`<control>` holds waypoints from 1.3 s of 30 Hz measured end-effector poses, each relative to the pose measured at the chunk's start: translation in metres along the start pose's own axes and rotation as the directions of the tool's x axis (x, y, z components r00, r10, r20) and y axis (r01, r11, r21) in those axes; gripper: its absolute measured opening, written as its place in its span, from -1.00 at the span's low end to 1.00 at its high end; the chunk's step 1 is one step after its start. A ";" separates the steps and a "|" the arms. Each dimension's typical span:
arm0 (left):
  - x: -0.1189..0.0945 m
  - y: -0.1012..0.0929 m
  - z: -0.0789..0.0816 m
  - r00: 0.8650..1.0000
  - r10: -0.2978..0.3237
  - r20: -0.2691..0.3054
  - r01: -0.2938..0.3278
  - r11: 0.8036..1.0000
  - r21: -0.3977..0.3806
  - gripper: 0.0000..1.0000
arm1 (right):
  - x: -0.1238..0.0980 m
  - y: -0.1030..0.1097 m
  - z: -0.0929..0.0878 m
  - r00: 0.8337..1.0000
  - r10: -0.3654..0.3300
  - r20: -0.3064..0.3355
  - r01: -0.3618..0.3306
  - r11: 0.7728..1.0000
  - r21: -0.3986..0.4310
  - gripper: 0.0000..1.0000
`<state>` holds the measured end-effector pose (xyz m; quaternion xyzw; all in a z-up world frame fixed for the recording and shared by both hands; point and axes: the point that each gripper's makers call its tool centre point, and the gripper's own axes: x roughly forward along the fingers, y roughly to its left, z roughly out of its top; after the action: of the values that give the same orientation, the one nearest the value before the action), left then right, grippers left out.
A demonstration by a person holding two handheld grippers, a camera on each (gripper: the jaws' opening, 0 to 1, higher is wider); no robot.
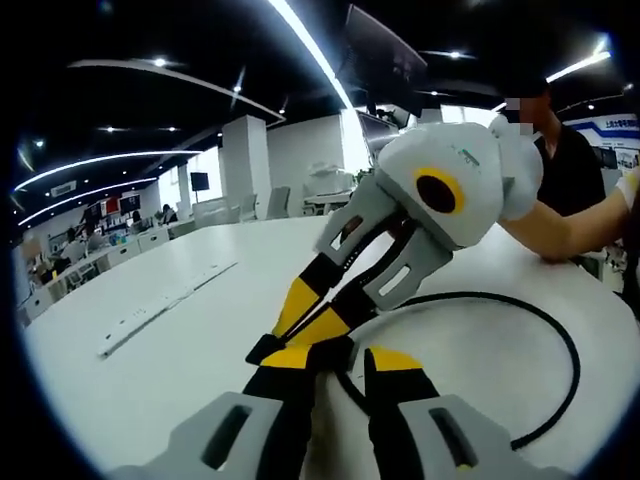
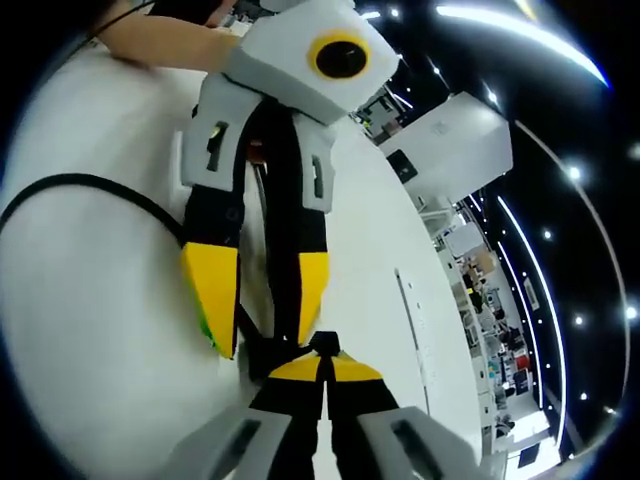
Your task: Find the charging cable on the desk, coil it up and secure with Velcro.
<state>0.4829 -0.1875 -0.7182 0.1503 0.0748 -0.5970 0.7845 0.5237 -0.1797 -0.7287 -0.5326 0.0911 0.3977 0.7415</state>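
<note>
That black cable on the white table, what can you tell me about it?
The black cable looks like smooth rubbery cord, thin and round. It lies on the white table in a wide open curve, not yet coiled. One stretch runs in to where the two hand-held grippers meet. The right hand-held gripper looks shut on it; the left hand-held gripper has its jaws apart around it. No Velcro strap can be made out.
</note>
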 end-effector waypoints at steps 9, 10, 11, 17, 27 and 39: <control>0.004 0.000 -0.002 0.999 0.030 -0.043 -0.028 0.998 0.049 -0.57 | 0.000 -0.001 0.000 1.000 0.000 0.001 0.000 1.000 0.007 -0.93; 0.004 0.000 -0.002 0.998 0.042 -0.057 -0.038 0.997 0.070 -0.58 | 0.000 -0.001 0.000 1.000 0.000 0.000 0.000 1.000 0.005 -0.93; 0.005 -0.001 -0.002 0.996 0.059 -0.070 -0.055 0.997 0.050 -0.60 | 0.000 -0.001 0.000 1.000 0.000 -0.002 0.000 1.000 -0.001 -0.93; 0.009 0.005 -0.004 0.977 0.109 -0.184 -0.124 0.990 -0.073 -0.62 | 0.000 -0.001 0.000 1.000 0.000 -0.012 0.000 0.999 -0.038 -0.91; 0.007 0.005 -0.006 0.985 0.096 -0.146 -0.115 0.985 -0.127 -0.60 | -0.002 -0.003 0.000 1.000 -0.008 -0.018 0.006 0.998 -0.069 -0.83; 0.005 0.001 -0.008 0.985 0.098 -0.140 -0.117 0.984 -0.132 -0.61 | -0.027 -0.014 -0.003 1.000 0.004 -0.029 -0.006 0.998 -0.067 -0.32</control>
<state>0.4853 -0.1896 -0.7269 0.1383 0.1604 -0.5355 0.8176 0.5157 -0.1975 -0.7050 -0.5627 0.0897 0.3947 0.7208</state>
